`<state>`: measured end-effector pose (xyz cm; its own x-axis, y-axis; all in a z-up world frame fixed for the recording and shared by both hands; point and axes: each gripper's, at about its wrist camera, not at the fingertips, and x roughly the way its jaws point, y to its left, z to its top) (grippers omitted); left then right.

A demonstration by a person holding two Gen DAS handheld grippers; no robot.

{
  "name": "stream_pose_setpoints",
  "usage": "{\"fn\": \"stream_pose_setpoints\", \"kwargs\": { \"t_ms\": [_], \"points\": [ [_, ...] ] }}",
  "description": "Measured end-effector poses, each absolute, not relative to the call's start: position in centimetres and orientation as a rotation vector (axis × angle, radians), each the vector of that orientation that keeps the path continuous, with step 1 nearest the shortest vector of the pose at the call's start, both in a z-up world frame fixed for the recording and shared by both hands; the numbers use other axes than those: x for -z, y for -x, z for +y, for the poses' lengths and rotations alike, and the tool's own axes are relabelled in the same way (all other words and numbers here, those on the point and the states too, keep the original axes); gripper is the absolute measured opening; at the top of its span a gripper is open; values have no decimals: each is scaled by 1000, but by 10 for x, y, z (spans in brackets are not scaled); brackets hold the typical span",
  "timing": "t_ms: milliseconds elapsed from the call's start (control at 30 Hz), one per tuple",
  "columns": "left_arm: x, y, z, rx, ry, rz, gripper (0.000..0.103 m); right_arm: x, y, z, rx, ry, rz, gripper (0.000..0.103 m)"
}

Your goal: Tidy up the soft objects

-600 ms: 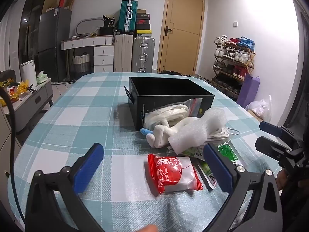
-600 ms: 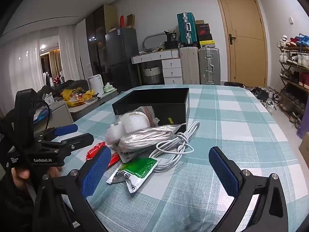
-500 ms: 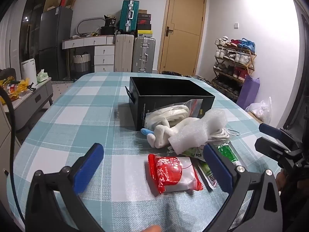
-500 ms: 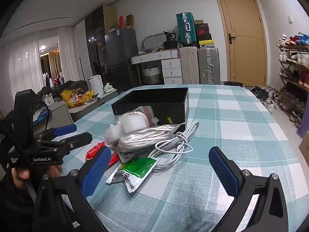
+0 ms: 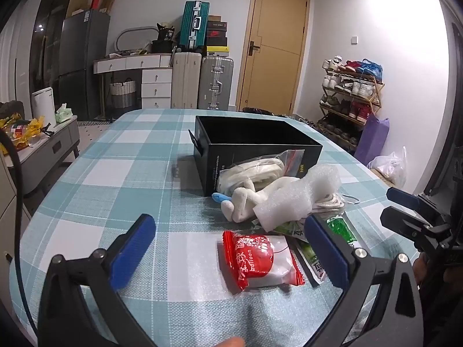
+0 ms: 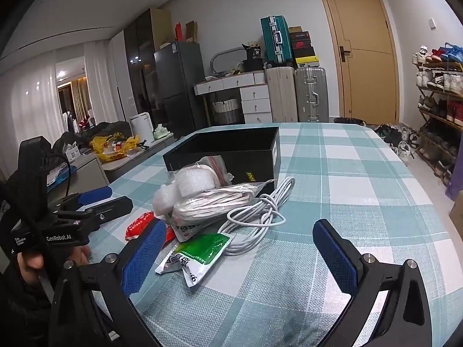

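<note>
**Soft pile waits beside the box**

Though both grippers (image 5: 228,248) (image 6: 246,251) gape, holding nothing, the red packet (image 5: 259,260) lies nearest the left one: light, crinkly, best pinched across its middle. Only the right view shows the cable (image 6: 257,217) fully; the left view reveals the plush (image 5: 246,202) before the box (image 5: 254,141).

White walls enclose the room. A tan door (image 5: 273,49) stands at one o'clock, with suitcases (image 5: 202,82) and a white drawer desk (image 5: 139,79) at twelve. A dark fridge (image 5: 81,63) rises at ten, a shoe rack (image 5: 350,98) at two, and sheer curtains (image 6: 34,107) hang at nine in the right view.
</note>
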<state>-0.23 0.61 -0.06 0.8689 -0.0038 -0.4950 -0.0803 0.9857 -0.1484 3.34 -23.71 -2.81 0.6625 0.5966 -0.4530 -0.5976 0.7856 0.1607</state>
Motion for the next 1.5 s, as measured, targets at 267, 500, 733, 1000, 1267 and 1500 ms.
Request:
{"fn": "stream_pose_setpoints", "kwargs": {
  "t_ms": [267, 500, 733, 1000, 1267, 1500],
  "points": [
    [1, 3, 8, -43, 163, 515, 103, 29, -33, -238, -676, 0, 515, 103],
    [0, 3, 9, -41, 168, 513, 103, 30, -33, -237, -674, -1, 517, 103],
    [1, 2, 8, -42, 163, 514, 103, 31, -33, -237, -675, -1, 519, 103],
    [1, 3, 4, -45, 140, 514, 103, 31, -34, -237, -677, -1, 520, 103],
    [0, 2, 3, -52, 116, 519, 103, 33, -35, -237, -676, 1, 523, 103],
    [2, 2, -1, -51, 108, 519, 103, 35, -35, -237, -680, 0, 527, 103]
  ]
}}
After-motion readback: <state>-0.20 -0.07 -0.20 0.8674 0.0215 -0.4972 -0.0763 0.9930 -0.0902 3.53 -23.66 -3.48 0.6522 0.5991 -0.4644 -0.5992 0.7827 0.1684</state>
